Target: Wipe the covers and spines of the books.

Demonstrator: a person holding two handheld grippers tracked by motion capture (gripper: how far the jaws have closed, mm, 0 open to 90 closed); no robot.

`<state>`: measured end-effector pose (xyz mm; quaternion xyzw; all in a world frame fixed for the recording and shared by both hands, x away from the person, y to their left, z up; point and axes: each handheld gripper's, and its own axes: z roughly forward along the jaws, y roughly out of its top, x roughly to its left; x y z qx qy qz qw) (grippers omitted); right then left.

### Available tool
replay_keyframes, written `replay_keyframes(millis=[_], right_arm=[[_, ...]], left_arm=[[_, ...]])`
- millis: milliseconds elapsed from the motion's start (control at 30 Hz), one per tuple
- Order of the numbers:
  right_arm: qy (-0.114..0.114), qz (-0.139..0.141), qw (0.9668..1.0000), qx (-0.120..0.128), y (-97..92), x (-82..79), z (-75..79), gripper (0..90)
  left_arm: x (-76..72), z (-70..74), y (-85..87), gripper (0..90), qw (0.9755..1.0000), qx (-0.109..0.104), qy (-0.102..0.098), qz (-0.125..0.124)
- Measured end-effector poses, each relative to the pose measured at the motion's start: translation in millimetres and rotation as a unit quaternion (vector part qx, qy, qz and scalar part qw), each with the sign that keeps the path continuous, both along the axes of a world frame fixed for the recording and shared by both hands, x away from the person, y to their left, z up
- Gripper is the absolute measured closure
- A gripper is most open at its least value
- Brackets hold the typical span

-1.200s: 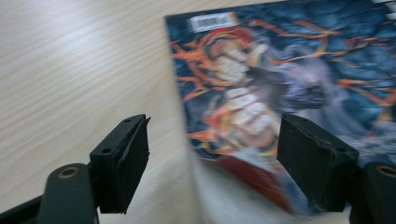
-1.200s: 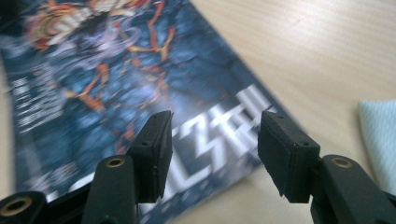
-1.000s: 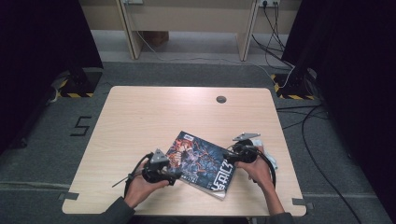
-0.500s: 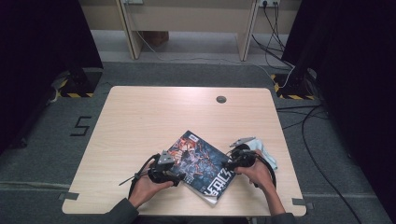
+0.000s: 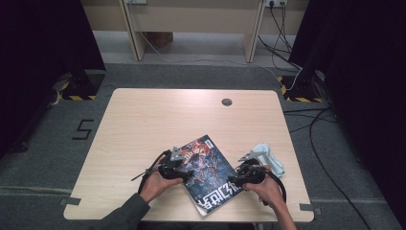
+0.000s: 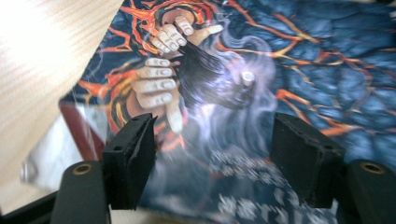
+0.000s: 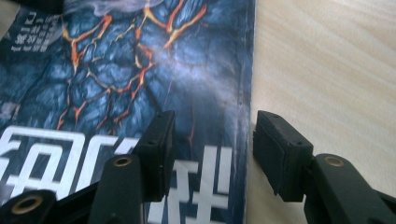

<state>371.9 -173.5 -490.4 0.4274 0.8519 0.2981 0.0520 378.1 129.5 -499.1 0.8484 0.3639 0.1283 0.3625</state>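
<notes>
- Magazine [image 5: 208,172]: lies flat on the worktop [image 5: 158,120], at about 6 o'clock from the worktop's centre, close to the near edge. It is skewed, its upper corner pointing to 12 o'clock and its lower end with the white title lettering toward 5 o'clock. The cover is dark blue with orange lava veins.
- Left hand-held gripper [image 5: 184,173]: sits at the magazine's 9 o'clock edge. In the left gripper view [image 6: 212,170] the jaws stand wide apart above the cover, with the printed hands [image 6: 161,79] of the artwork ahead at 11 o'clock. The pads press on nothing; nothing is held. The jaws have just been narrowing slightly.
- Right hand-held gripper [image 5: 238,182]: sits at the magazine's 3 o'clock edge. In the right gripper view [image 7: 212,149] the jaws straddle the cover's edge, one pad over the cover, the other over bare wood. A clear gap stands on both sides, so there is no grip. The jaws have just been closing.
- Pale cloth-like item [image 5: 268,155]: lies on the worktop at 1 o'clock from the right hand-held gripper, just beside it; what it is cannot be told.
- Round dark grommet [image 5: 227,101]: at 12 o'clock on the worktop, well apart from the magazine.
</notes>
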Motion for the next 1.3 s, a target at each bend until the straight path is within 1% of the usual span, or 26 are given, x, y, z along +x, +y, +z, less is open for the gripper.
replay_keyframes(millis=[67,100,133,167,200,267,333,367,433,500,533,600,733,767,800,833,867,900,933,967,1067,1133,1167,1200,1267,1300], right_arm=[[-0.007,-0.001,1.0000,0.002,1.4,2.6,-0.8,48.5],[-0.006,-0.006,1.0000,0.005,2.7,4.1,-1.2,47.0],[-0.008,-0.003,0.9999,0.008,2.8,5.9,-2.0,45.5],[-0.002,-0.008,0.9999,0.011,3.3,7.5,-2.6,43.5],[-0.005,-0.007,0.9999,0.014,3.2,8.8,-3.3,43.4],[-0.004,-0.011,0.9997,0.020,3.0,10.9,-3.5,42.8],[0.000,-0.020,0.9994,0.029,4.3,13.2,-3.8,41.5],[0.000,-0.021,0.9993,0.032,5.1,14.8,-4.3,40.5],[0.002,-0.020,0.9990,0.041,7.7,17.3,-5.2,38.7],[0.008,-0.021,0.9984,0.052,10.5,19.5,-5.7,39.0],[0.005,-0.016,0.9984,0.054,11.2,20.5,-6.3,38.9],[0.005,-0.017,0.9986,0.051,14.1,19.2,-5.8,37.8],[0.000,-0.015,0.9993,0.034,15.3,14.6,-5.0,39.0],[-0.004,-0.011,0.9996,0.026,16.1,12.5,-4.7,39.0],[-0.004,-0.010,0.9998,0.019,16.9,10.6,-4.3,39.3],[-0.012,-0.006,0.9999,0.011,17.2,8.5,-4.3,40.6],[-0.013,-0.004,0.9999,0.007,16.9,7.8,-3.9,42.7],[-0.013,-0.008,0.9999,0.006,16.5,7.5,-3.6,44.4],[-0.010,-0.013,0.9998,0.008,16.1,7.9,-3.2,46.0],[-0.013,-0.011,0.9998,0.010,15.0,9.6,-3.7,47.5],[-0.010,-0.023,0.9994,0.024,14.5,14.7,-4.9,49.8],[-0.009,-0.030,0.9989,0.034,15.6,19.1,-5.8,50.5],[-0.013,-0.032,0.9987,0.038,16.5,21.8,-6.8,50.7],[-0.014,-0.034,0.9985,0.041,17.3,23.4,-7.3,50.3],[-0.010,-0.039,0.9980,0.049,19.5,27.1,-7.5,48.6],[-0.011,-0.043,0.9975,0.054,20.5,28.7,-8.1,47.0]], left_arm=[[-8.8,3.1,6.8,28.5,0.9999,-0.010,0.001,0.005],[-12.9,4.2,9.8,27.3,0.9999,-0.014,0.004,0.006],[-19.7,6.0,15.0,26.3,0.9997,-0.022,0.012,0.007],[-23.6,6.8,18.0,24.1,0.9995,-0.027,0.018,0.008],[-29.4,7.0,22.8,23.1,0.9991,-0.033,0.028,0.008],[-36.7,3.5,27.3,21.9,0.9981,-0.041,0.044,0.014],[-42.0,-1.1,27.4,20.6,0.9967,-0.049,0.064,0.012],[-43.5,-2.9,25.7,20.2,0.9962,-0.052,0.069,0.010],[-43.5,-4.8,21.6,19.7,0.9960,-0.051,0.073,0.005],[-41.6,-7.2,15.9,19.4,0.9952,-0.055,0.081,0.004],[-40.7,-7.6,13.7,19.0,0.9951,-0.056,0.081,0.005],[-37.8,-7.1,11.7,17.8,0.9948,-0.058,0.084,0.008],[-31.8,-7.5,11.4,17.2,0.9941,-0.066,0.084,0.015],[-29.9,-7.7,12.1,17.2,0.9935,-0.071,0.087,0.017],[-26.5,-8.0,13.6,17.2,0.9919,-0.083,0.093,0.022],[-24.7,-8.2,14.5,17.5,0.9904,-0.094,0.097,0.028],[-23.9,-8.1,15.5,17.9,0.9900,-0.097,0.099,0.029],[-24.2,-8.0,15.5,17.9,0.9903,-0.096,0.097,0.027],[-24.9,-7.9,15.3,18.1,0.9904,-0.096,0.096,0.027],[-25.5,-7.7,15.6,18.2,0.9906,-0.094,0.095,0.027],[-30.4,-6.9,16.7,19.3,0.9907,-0.096,0.093,0.025],[-33.4,-6.7,15.1,19.6,0.9899,-0.099,0.098,0.023],[-34.1,-6.7,13.9,20.1,0.9897,-0.100,0.099,0.021],[-35.0,-7.0,12.2,20.4,0.9903,-0.097,0.097,0.019],[-36.9,-7.9,9.2,19.9,0.9930,-0.080,0.086,0.015],[-37.1,-8.3,8.8,19.8,0.9936,-0.075,0.084,0.013]])
